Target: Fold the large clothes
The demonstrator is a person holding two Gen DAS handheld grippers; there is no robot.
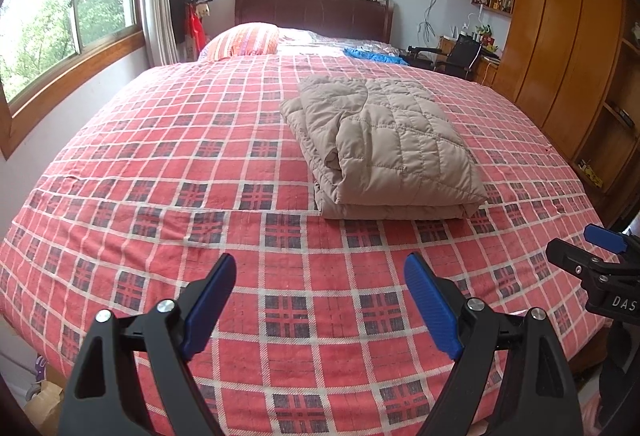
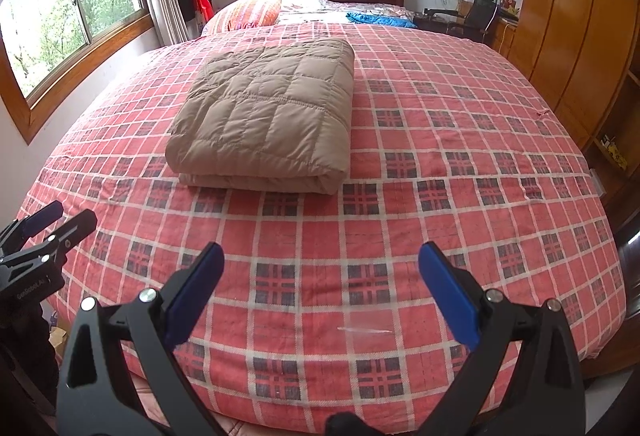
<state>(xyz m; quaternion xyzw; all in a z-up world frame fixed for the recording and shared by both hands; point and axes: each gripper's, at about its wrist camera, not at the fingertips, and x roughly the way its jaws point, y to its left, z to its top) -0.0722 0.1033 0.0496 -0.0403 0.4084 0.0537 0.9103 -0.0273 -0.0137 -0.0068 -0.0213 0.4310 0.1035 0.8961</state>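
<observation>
We log the left tool (image 1: 320,300) and right tool (image 2: 320,292): both spread wide, holding nothing, above the plaid bed (image 2: 440,163); the folded quilted beige coat (image 2: 264,119) lies apart.

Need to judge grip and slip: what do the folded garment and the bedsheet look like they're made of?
Garment: looks like thin synthetic shell, probably nylon or polyester, over puffy filling; stitched squares bulge, with a slight sheen. Likely slippery.
Bedsheet: appears to be woven cotton, matte red check, with fine wrinkles and visible weave.
</observation>
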